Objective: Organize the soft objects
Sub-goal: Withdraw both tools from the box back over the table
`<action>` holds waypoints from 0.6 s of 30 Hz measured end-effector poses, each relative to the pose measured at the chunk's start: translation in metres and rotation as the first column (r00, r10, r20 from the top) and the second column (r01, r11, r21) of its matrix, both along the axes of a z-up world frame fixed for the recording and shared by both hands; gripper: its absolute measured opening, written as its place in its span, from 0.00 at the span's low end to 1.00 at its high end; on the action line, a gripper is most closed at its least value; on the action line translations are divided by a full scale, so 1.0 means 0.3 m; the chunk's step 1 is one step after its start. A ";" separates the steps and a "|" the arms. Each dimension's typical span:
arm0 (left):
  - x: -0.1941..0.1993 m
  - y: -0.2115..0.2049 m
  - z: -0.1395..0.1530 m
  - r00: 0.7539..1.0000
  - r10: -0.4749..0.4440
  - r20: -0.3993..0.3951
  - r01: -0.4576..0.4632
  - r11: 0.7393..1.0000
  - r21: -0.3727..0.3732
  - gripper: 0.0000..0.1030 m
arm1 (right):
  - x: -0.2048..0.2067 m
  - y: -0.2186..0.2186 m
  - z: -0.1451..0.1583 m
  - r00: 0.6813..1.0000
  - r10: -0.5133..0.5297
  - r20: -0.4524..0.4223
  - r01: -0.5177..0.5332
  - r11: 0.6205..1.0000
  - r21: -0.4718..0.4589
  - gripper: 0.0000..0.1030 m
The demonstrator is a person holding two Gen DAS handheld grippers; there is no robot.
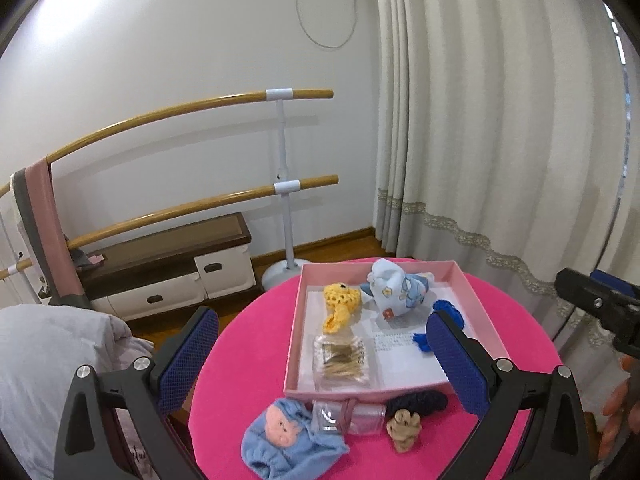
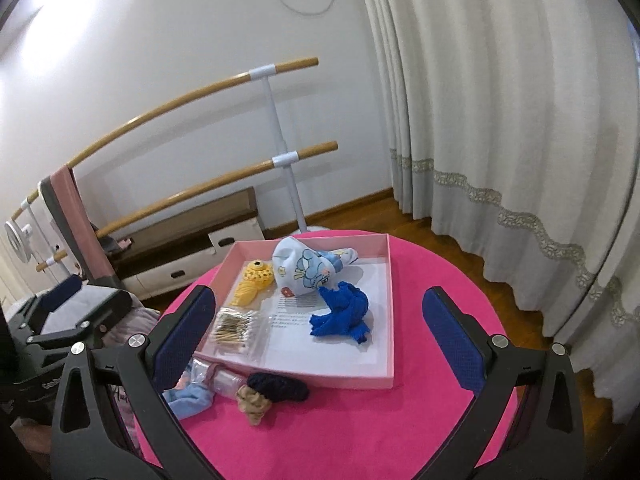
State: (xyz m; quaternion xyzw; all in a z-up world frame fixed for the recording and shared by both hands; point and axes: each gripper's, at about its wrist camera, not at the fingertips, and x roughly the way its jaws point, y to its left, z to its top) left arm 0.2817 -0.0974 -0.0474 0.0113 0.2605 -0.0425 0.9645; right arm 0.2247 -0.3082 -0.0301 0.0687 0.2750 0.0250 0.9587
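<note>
Left wrist view: left gripper (image 1: 320, 360) hanging spread and empty over the pink table (image 1: 224, 364), right gripper (image 2: 320, 344) likewise. Pink box (image 1: 292, 344) sitting at twelve o'clock, holding yellow crochet (image 1: 340, 300) and blue cloth (image 2: 342, 314); blue hat (image 1: 288, 440) lying at six o'clock.

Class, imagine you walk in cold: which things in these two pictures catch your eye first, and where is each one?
First comes the bright pink round table, with a shallow pink box toward its far side. In the box, a deep blue cloth stands out on the right and a yellow crochet piece on the left. In front of the box lies a light blue hat with a pink face.
</note>
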 end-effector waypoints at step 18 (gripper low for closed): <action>-0.316 0.065 -0.063 0.998 0.055 0.029 -0.055 0.998 -0.020 1.00 | -0.247 0.081 -0.058 1.000 -0.009 0.026 0.010 0.999 -0.036 1.00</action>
